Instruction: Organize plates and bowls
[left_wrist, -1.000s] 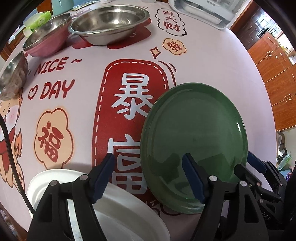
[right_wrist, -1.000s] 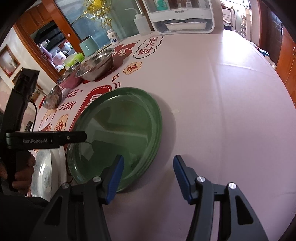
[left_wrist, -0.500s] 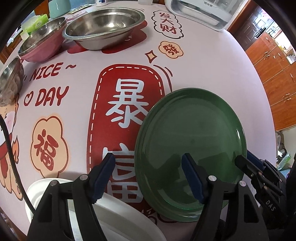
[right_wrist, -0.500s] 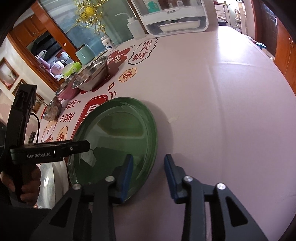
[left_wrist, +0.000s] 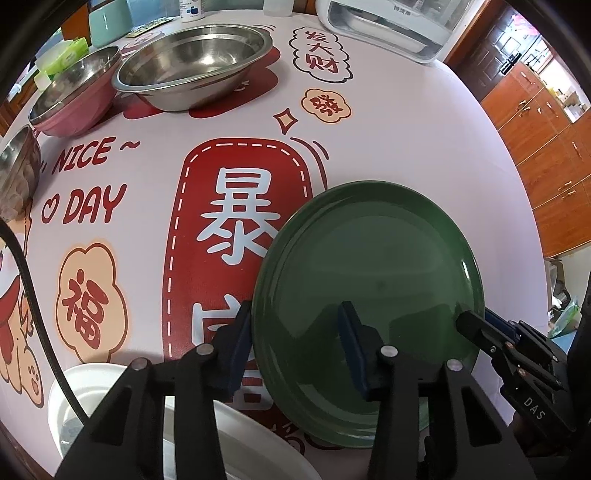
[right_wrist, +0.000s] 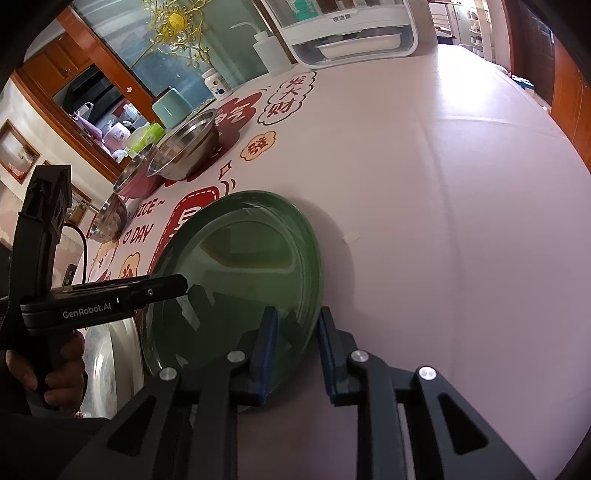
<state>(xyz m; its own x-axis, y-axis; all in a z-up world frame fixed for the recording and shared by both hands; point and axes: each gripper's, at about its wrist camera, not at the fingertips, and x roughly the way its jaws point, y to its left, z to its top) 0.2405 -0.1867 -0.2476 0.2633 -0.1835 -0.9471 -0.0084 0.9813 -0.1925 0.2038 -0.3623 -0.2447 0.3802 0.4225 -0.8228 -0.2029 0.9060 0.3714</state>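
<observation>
We work over the round pink table (left_wrist: 406, 147) with red printed lettering. At its 12 o'clock edge sits the wide stainless-steel bowl (left_wrist: 195, 70), with the pink-sided steel bowl (left_wrist: 74, 99) at 10 o'clock beside it. The round dark-green plate (left_wrist: 369, 288) lies towards 5 o'clock in the left wrist view, its left rim over the red panel. The white plate (left_wrist: 110, 398) sits at 7 o'clock, just beside it.

Our right gripper (right_wrist: 295, 347) has just been closing, and its 2 blue pads now pinch the green plate's near rim at 6 o'clock in its own view. Our left gripper (left_wrist: 295, 350) has also just been closing, straddling the opposite rim, with 1 pad outside and 1 over the plate's face; we cannot tell whether they press yet.

We judge the main risk to be slippage: the glaze looks smooth and the bite is shallow, so a lift could tip the plate out. Uneven pulls from our 2 hands could twist it free.
</observation>
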